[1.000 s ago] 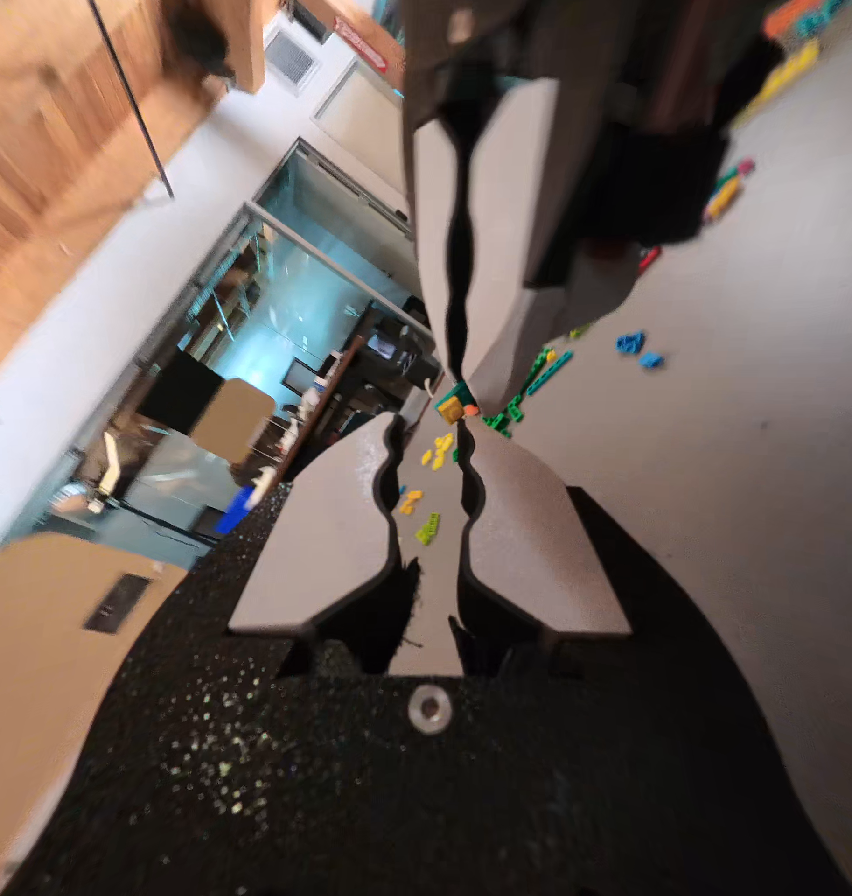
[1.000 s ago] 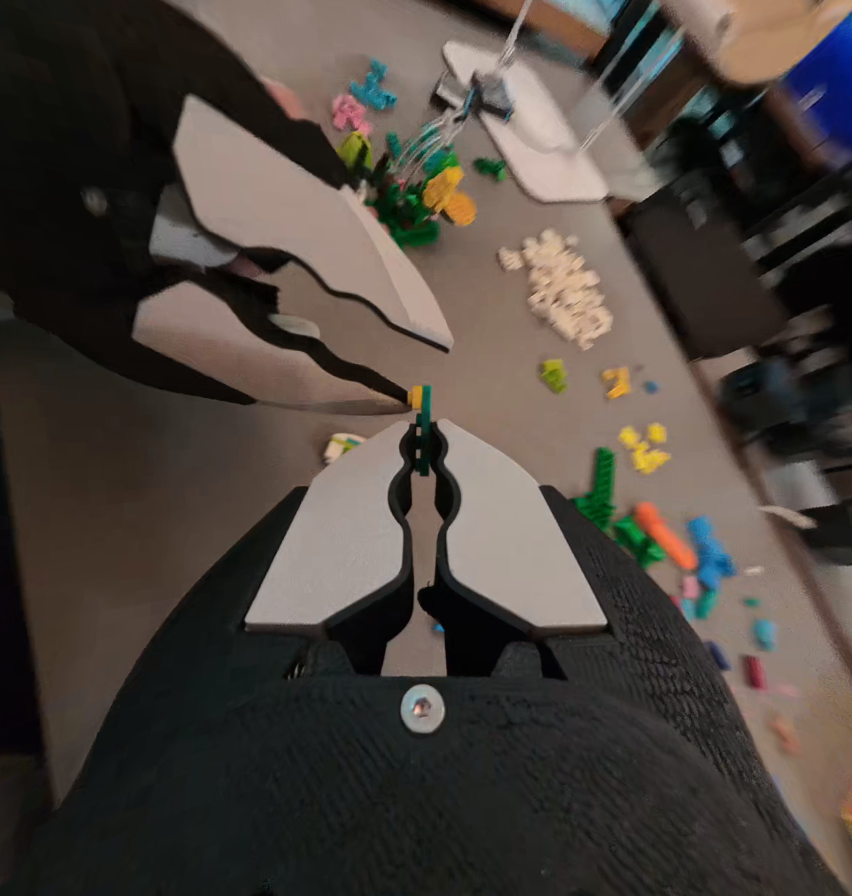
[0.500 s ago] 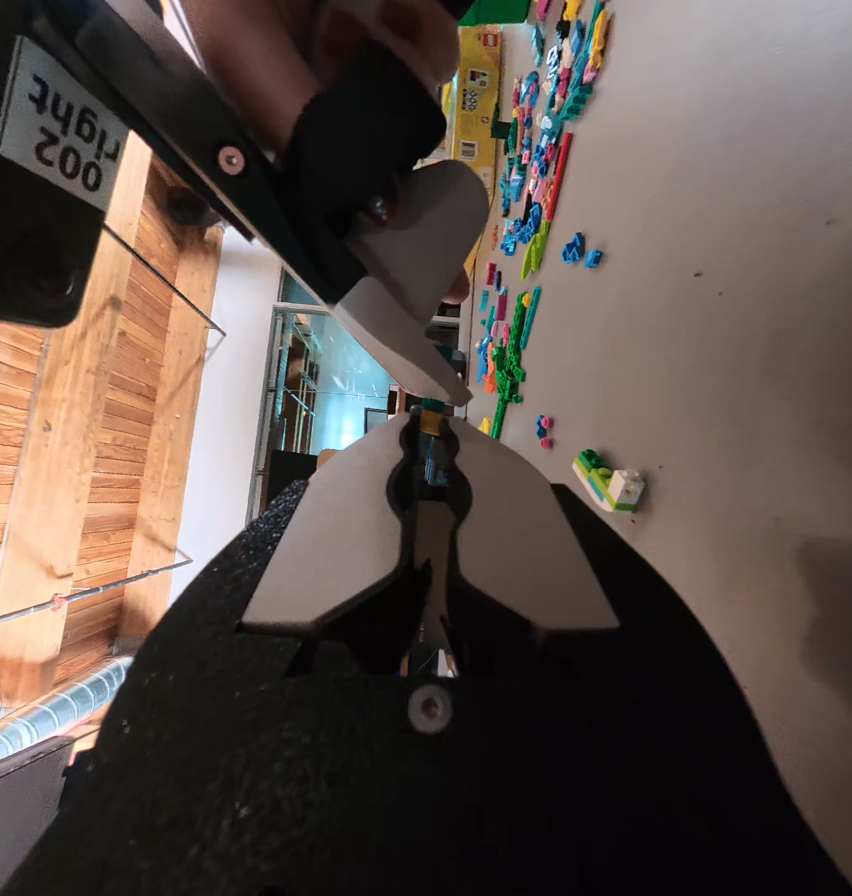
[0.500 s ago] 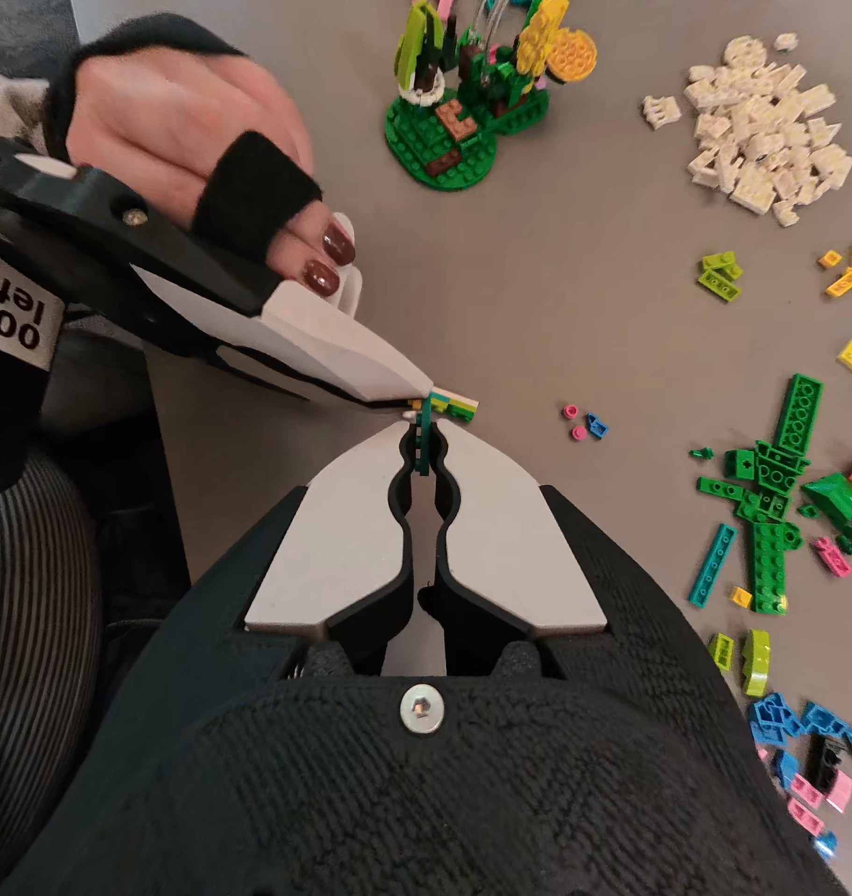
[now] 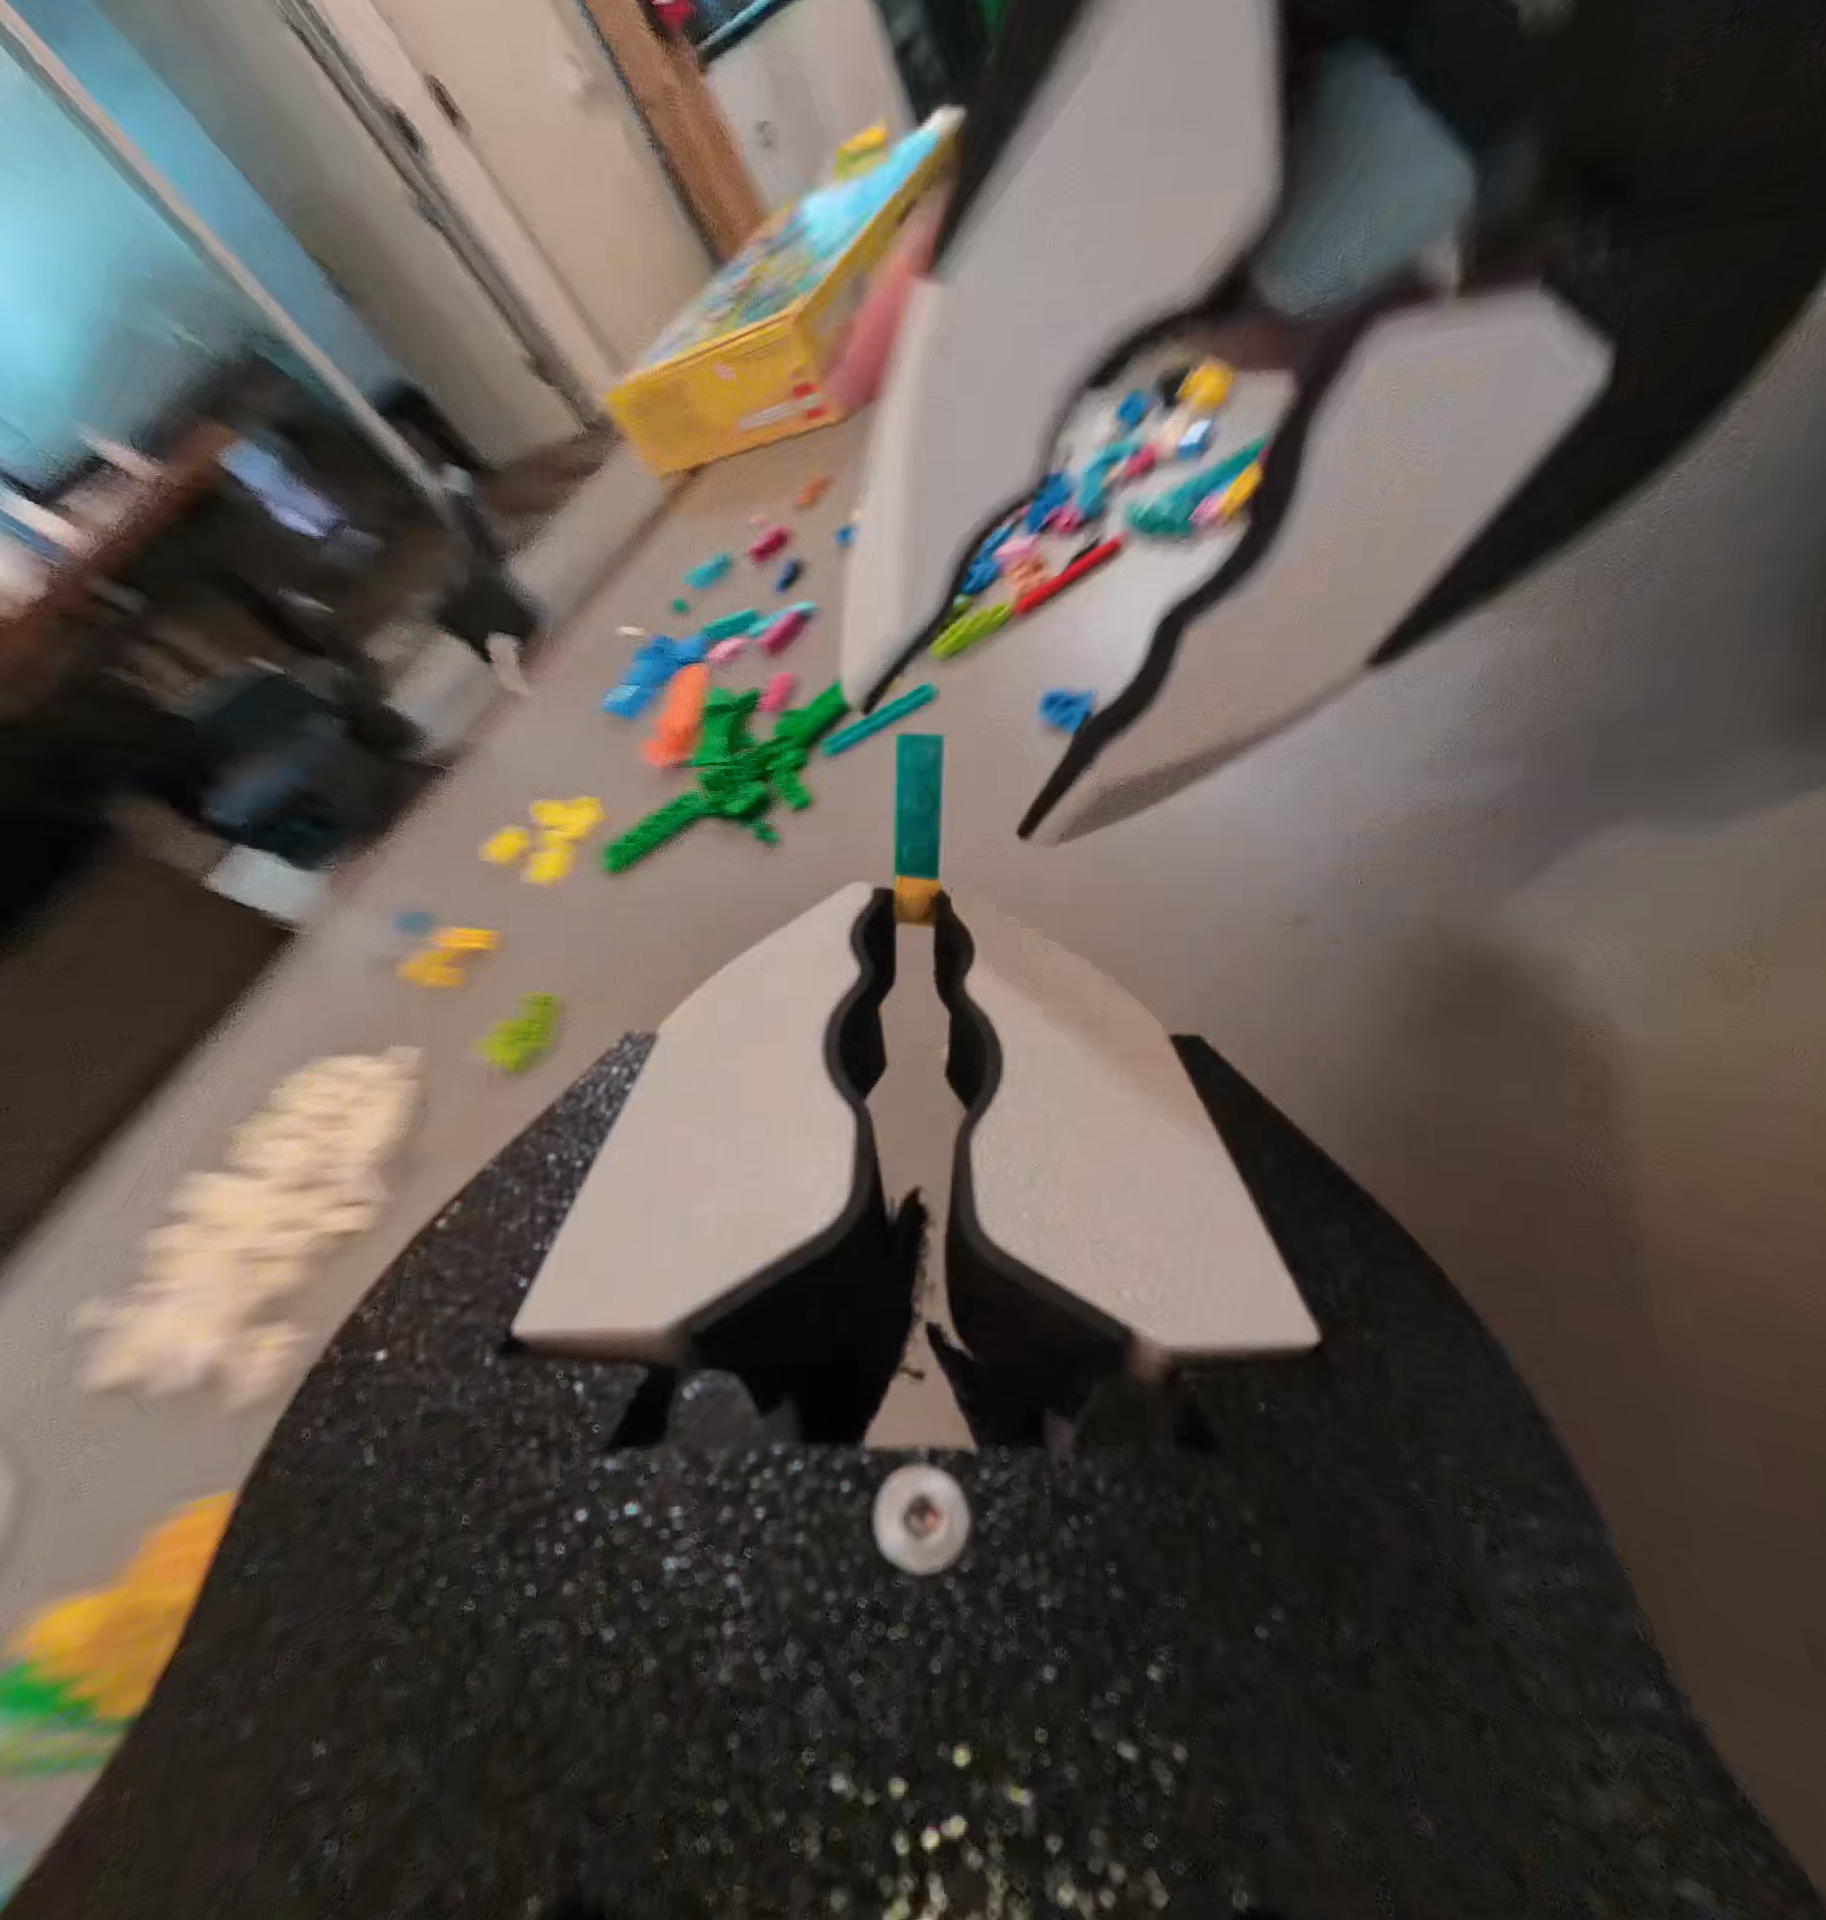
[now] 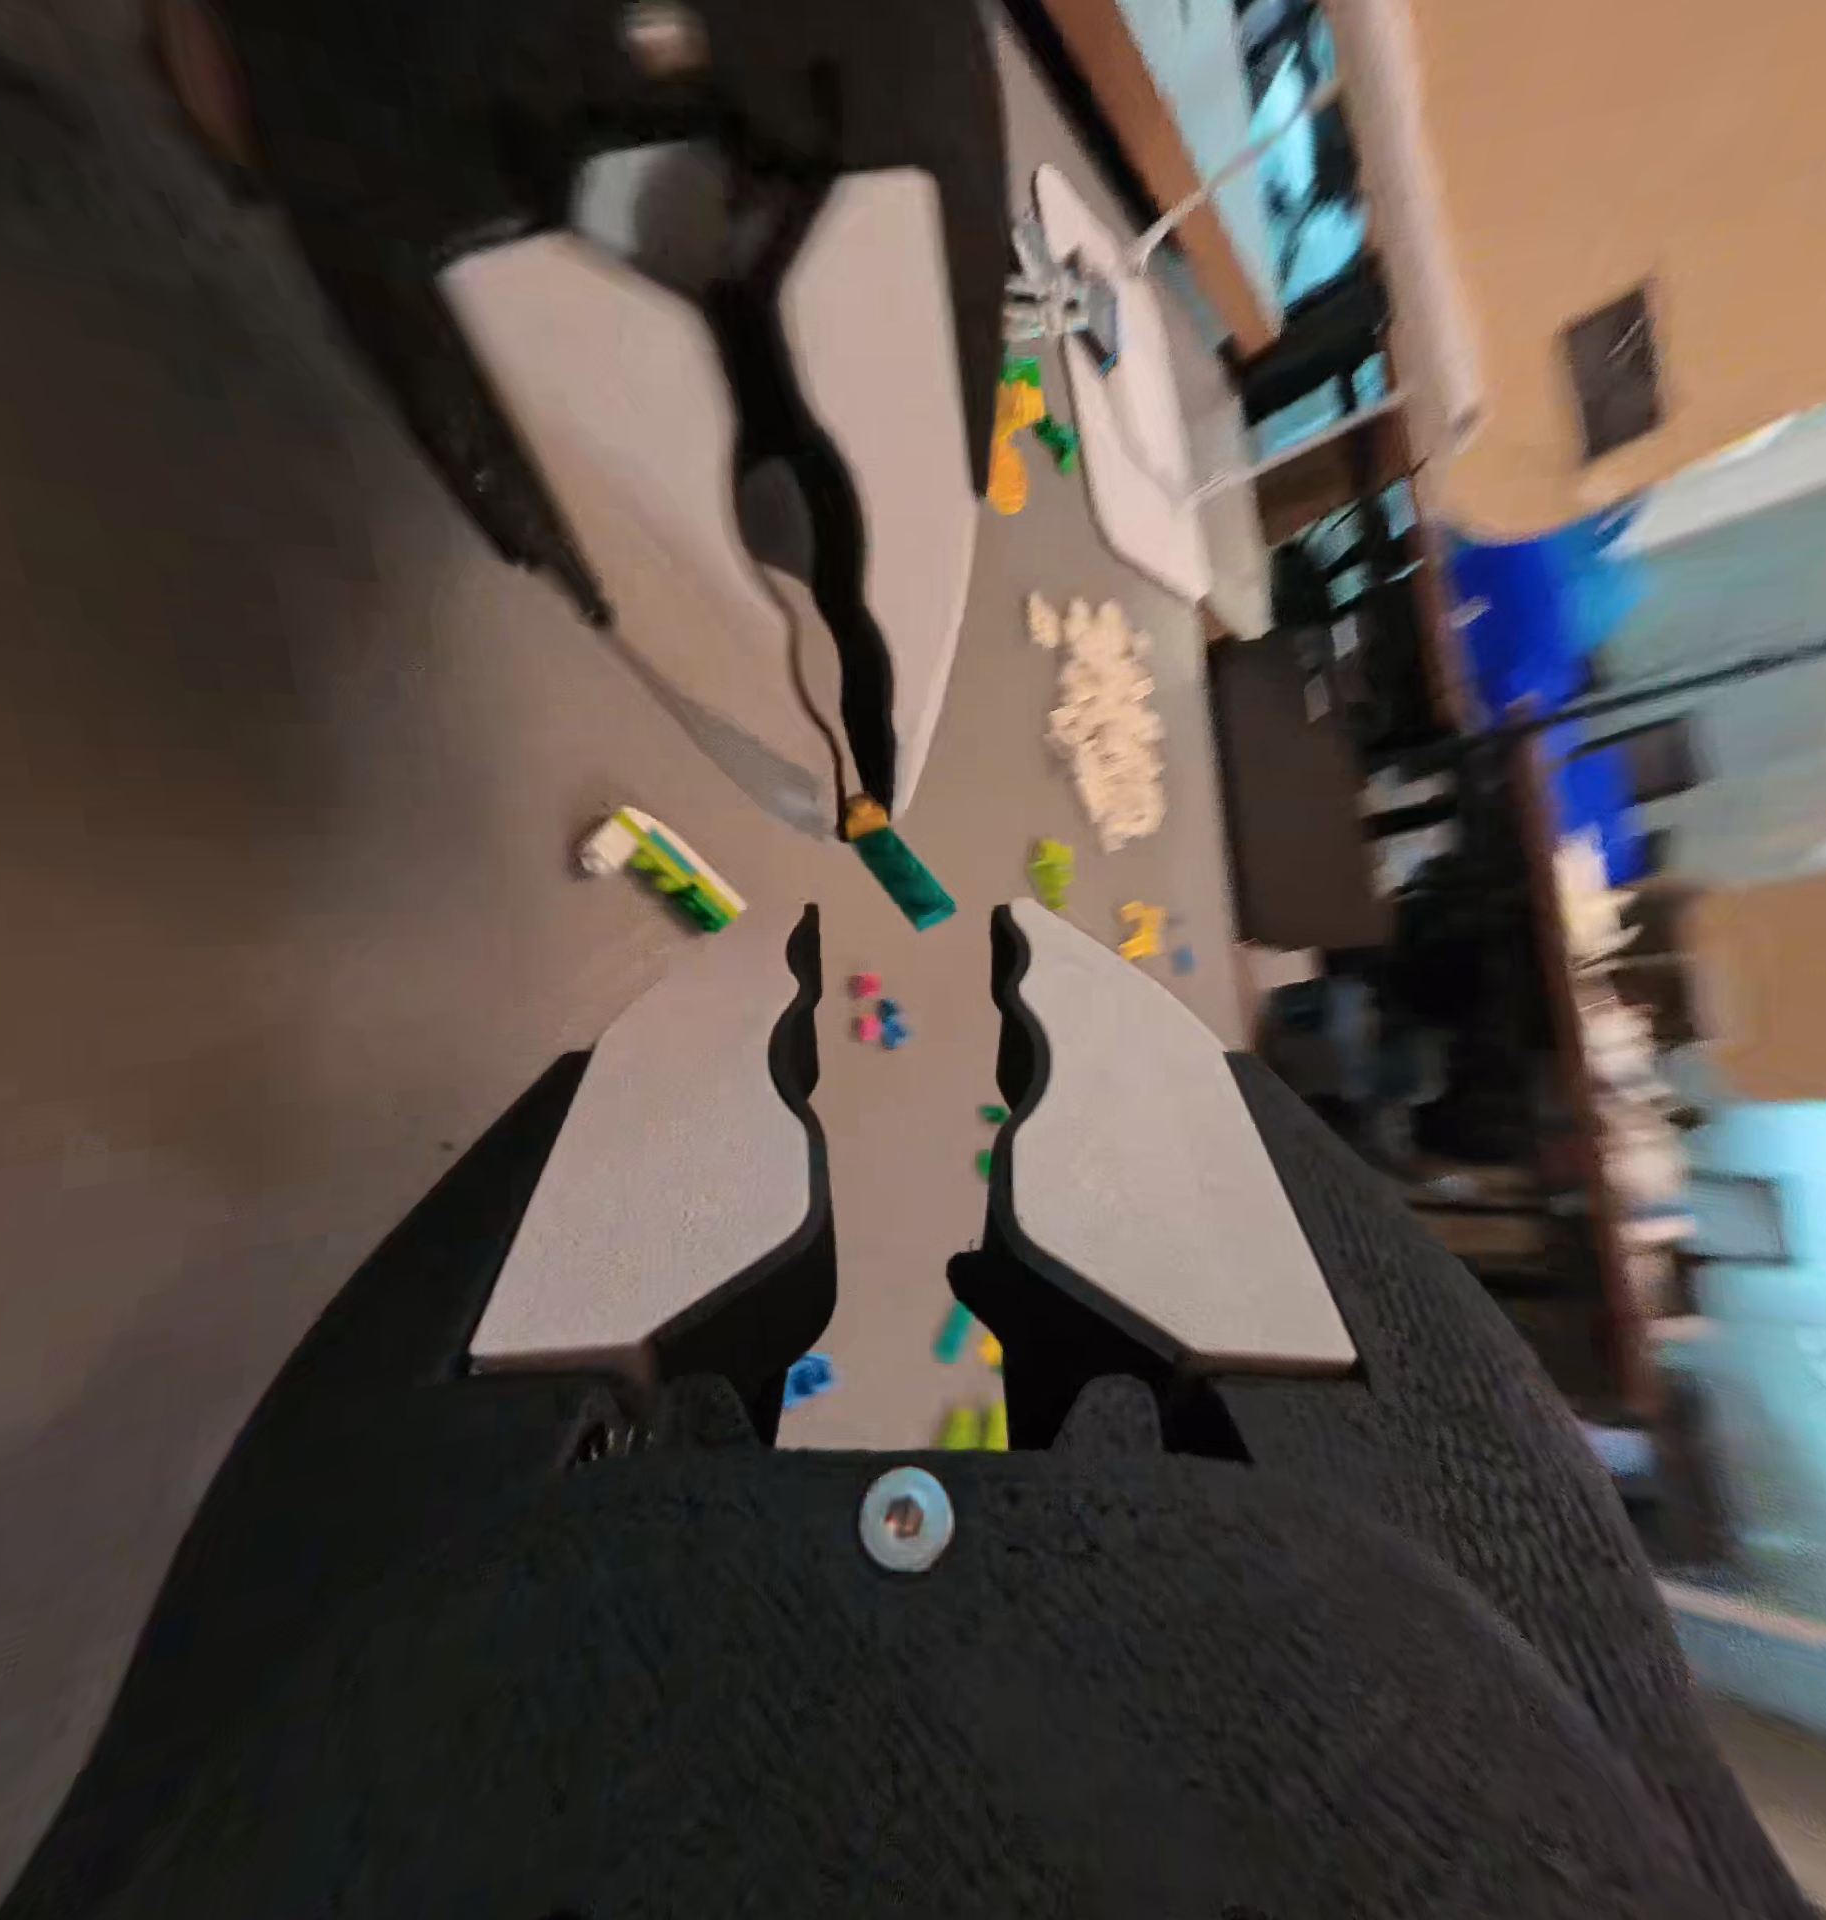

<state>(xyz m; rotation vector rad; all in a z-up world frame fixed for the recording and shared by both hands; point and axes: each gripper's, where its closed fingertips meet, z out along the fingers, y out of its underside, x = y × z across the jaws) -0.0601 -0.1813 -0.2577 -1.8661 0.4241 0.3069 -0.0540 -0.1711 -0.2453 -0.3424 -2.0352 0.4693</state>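
Here the left gripper [image 5: 915, 906] is clamped on a small yellow-orange brick [image 5: 914, 902], both fingertips pressing its sides, and a teal plate [image 5: 918, 805] is joined to that brick and sticks straight out beyond the tips, held up above the grey table [image 5: 1408, 935]. The right gripper [image 6: 901, 914] has its fingers spread wide with nothing between them; the free end of the teal plate hangs just ahead of its tips, touching neither pad. In the left wrist view the right gripper shows up close at the upper right, its tips parted and near the plate's far end. On the table below lie a small white-and-green brick assembly [image 6: 665, 868], a few pink and blue studs [image 6: 878, 1020], a heap of cream-white pieces [image 6: 1101, 717], scattered yellow bricks [image 5: 550, 826], a tangle of green bricks [image 5: 727, 774] and a yellow box [image 5: 763, 353] farther back. Much of both views is smeared by motion.
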